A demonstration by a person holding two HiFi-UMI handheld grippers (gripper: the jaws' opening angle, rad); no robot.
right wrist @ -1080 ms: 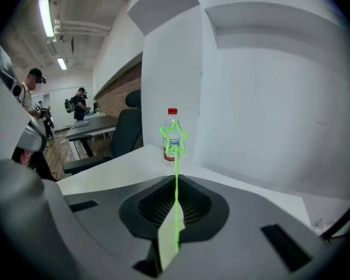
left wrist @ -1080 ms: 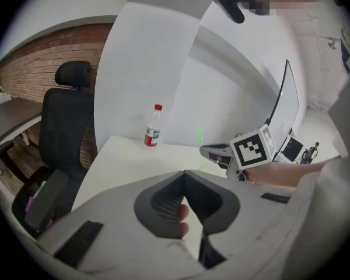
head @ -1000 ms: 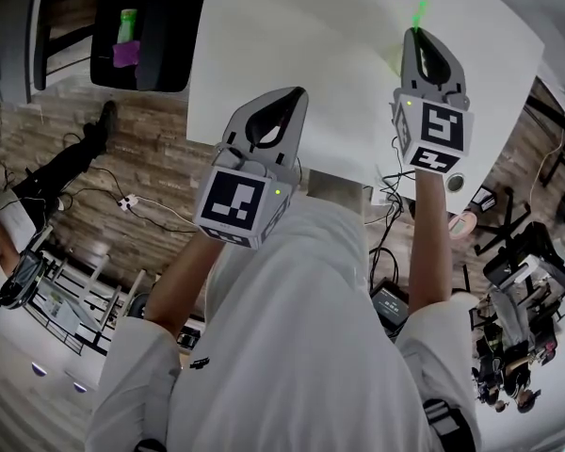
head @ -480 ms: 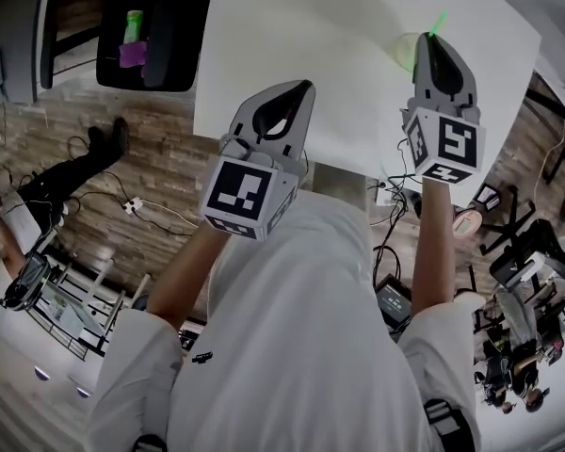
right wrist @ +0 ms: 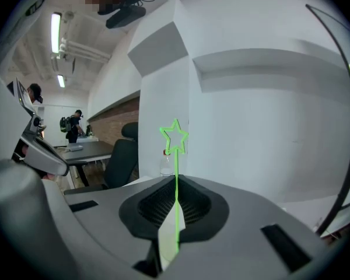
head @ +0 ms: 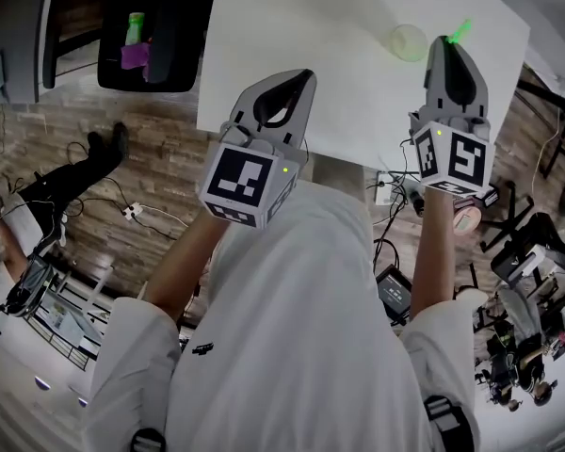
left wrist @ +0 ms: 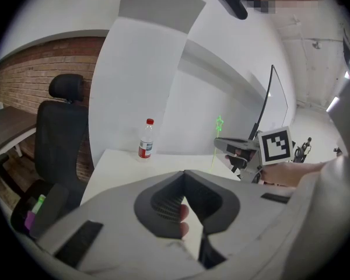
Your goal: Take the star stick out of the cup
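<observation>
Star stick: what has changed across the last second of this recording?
The right gripper, shut on the star stick, carried it rightward, clear of the cup. The cup stayed on the table; the left gripper stayed shut and empty.

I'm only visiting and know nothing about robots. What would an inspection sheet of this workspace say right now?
Surface: white table, with a cup and a bottle on it.
Job's things: star stick held upright, out of the cup.
Clutter: bottle, red cap.
Grippers: right gripper shut on the star stick; left gripper shut, empty.
Cables: loose cables on the floor.
Surroundings: office chair, brick wall.
</observation>
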